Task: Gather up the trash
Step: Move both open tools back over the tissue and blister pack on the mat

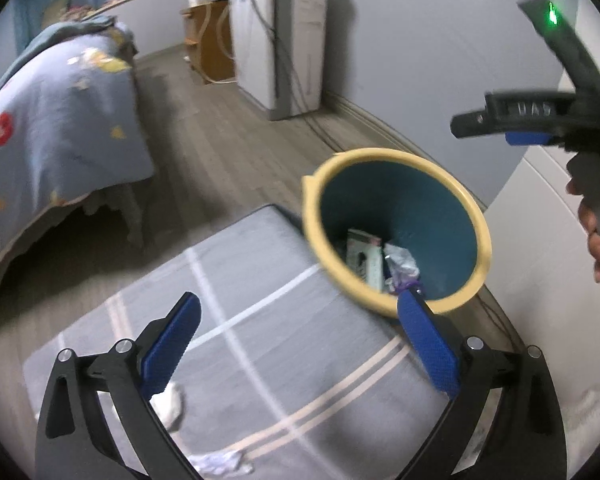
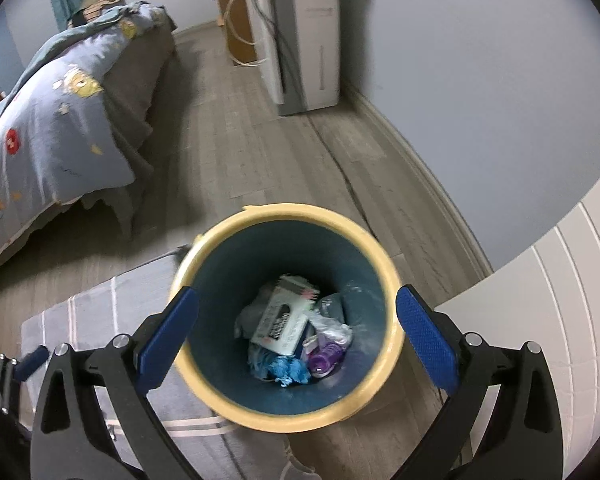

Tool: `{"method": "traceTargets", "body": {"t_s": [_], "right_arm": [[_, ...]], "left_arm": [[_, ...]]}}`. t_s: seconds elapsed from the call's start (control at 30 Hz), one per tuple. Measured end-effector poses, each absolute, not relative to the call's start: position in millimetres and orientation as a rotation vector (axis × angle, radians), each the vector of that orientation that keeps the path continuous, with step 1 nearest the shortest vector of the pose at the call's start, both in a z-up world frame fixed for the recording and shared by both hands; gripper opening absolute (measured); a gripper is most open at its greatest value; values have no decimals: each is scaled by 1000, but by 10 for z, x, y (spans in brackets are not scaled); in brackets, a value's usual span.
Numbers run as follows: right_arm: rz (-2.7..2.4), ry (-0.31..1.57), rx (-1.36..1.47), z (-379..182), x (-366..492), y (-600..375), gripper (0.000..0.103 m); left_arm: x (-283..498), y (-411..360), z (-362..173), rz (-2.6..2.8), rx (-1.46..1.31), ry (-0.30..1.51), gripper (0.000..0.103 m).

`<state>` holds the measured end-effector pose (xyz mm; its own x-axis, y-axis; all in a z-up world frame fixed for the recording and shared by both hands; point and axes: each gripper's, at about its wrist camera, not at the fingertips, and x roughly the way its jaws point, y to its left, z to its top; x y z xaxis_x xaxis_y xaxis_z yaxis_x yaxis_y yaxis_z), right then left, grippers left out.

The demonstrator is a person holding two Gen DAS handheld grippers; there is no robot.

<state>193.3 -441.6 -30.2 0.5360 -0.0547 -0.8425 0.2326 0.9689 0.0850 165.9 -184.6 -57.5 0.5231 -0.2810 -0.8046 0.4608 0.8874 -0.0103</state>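
The round teal plastic bin with a cream rim (image 2: 288,412) stands on the wooden floor (image 2: 260,152) beside the grey striped rug (image 1: 260,360). It contains 1 white printed carton (image 2: 282,320), crumpled blue tissue (image 2: 288,372), a purple wrapper (image 2: 326,360) and clear plastic film (image 2: 332,330). The left gripper (image 1: 300,340) and right gripper (image 2: 296,340) both stand spread wide with nothing between the pads, the right directly above the bin.

Wood-plank floor (image 2: 268,152) carries a grey striped rug (image 1: 260,360) and a yellow-rimmed teal bin (image 2: 288,216), standing by the rug's edge. Crumpled white tissues (image 1: 220,462) lie on the rug. Bed (image 2: 60,120) and white unit (image 2: 316,40) stand on floor.
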Motion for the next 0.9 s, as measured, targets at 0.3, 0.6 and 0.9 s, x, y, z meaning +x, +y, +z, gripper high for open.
{"method": "traceTargets", "body": {"t_s": [0.3, 0.6, 0.9], "right_arm": [[-86, 994, 170, -282, 1934, -4055, 97], [-25, 1050, 228, -492, 1738, -3552, 97], [96, 1144, 221, -926, 1439, -2543, 97]], "left_arm": [[1342, -750, -281, -283, 190, 924, 98], [1211, 142, -462, -120, 74, 928, 98], [1244, 458, -506, -91, 57, 921, 98]]}}
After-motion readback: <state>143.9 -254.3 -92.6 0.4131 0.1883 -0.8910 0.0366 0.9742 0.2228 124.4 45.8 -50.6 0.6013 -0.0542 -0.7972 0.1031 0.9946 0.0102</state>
